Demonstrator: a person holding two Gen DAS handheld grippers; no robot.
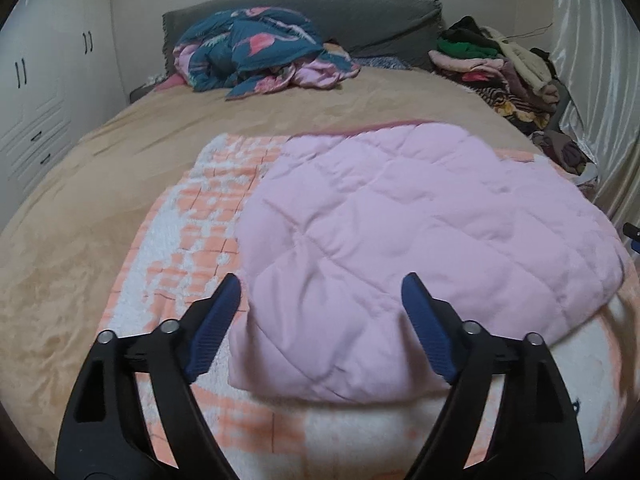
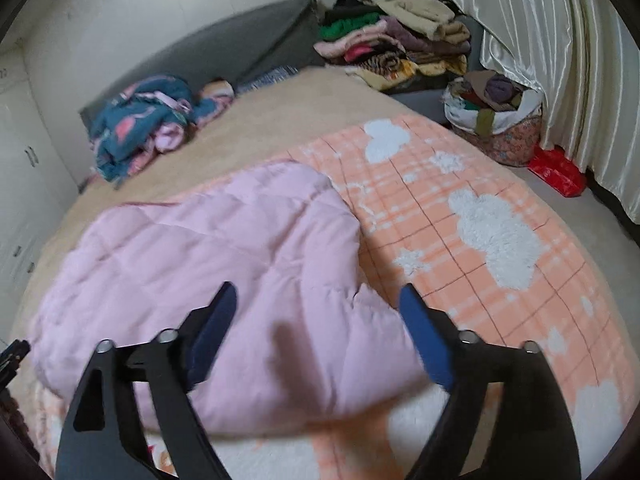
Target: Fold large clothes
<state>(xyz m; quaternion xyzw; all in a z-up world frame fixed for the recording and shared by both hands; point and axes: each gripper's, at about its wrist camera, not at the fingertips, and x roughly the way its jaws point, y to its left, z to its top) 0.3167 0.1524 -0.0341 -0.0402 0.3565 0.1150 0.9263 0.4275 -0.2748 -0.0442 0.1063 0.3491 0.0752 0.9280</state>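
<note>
The pink quilted garment (image 1: 408, 248), puffy and folded into a rough slab, lies on the orange-and-white blanket (image 2: 480, 232), with the left gripper (image 1: 320, 304) and right gripper (image 2: 316, 316) both spread wide above its near edge, gripping nothing.

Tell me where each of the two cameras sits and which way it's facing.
Left wrist: on the left gripper, looking down and forward over the pink quilted garment toward the grey headboard; its open jaws show.
Right wrist: on the right gripper, facing the same garment, bed edge and curtain; open jaws show.
Shared: garment, orange checked blanket, teal bundle, clothes pile.
</note>
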